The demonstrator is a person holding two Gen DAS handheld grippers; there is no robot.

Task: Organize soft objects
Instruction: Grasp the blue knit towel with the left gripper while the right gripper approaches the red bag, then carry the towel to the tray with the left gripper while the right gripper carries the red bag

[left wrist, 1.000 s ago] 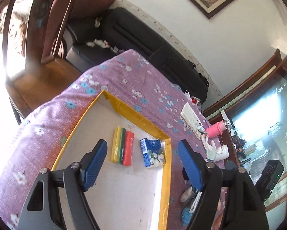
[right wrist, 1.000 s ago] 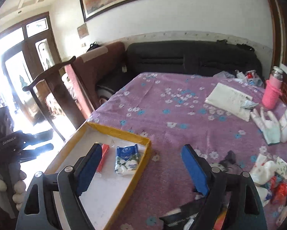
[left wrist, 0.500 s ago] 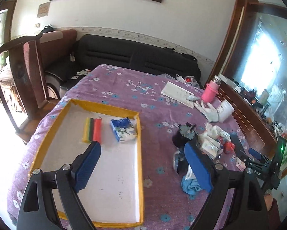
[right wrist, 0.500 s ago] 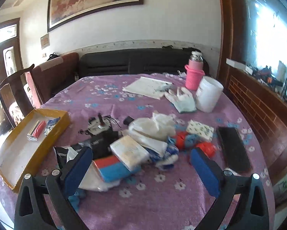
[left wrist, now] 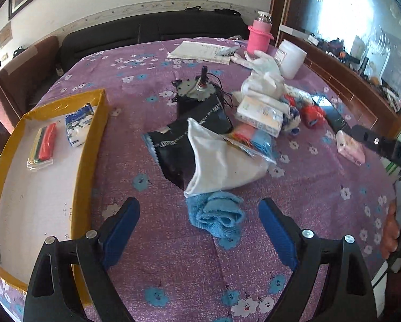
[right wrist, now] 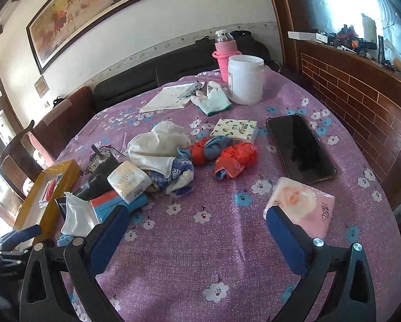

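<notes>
Hovering wide-jawed and empty, the left gripper [left wrist: 199,224] frames the blue towel [left wrist: 216,216] beside the yellow tray [left wrist: 89,145], probably to bracket it, while the right gripper [right wrist: 196,229] waits equally agape.

Left wrist view looks down, close over the blue towel [left wrist: 216,214], yellow tray [left wrist: 89,145] to its left. Right wrist view faces the table from the towel's right; both share the central pile.

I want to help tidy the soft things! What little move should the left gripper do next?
Probably lower the left gripper onto the blue towel. Its jaws are open and empty, the towel lies just ahead between them, and the yellow tray beside it already holds two soft packs.
</notes>
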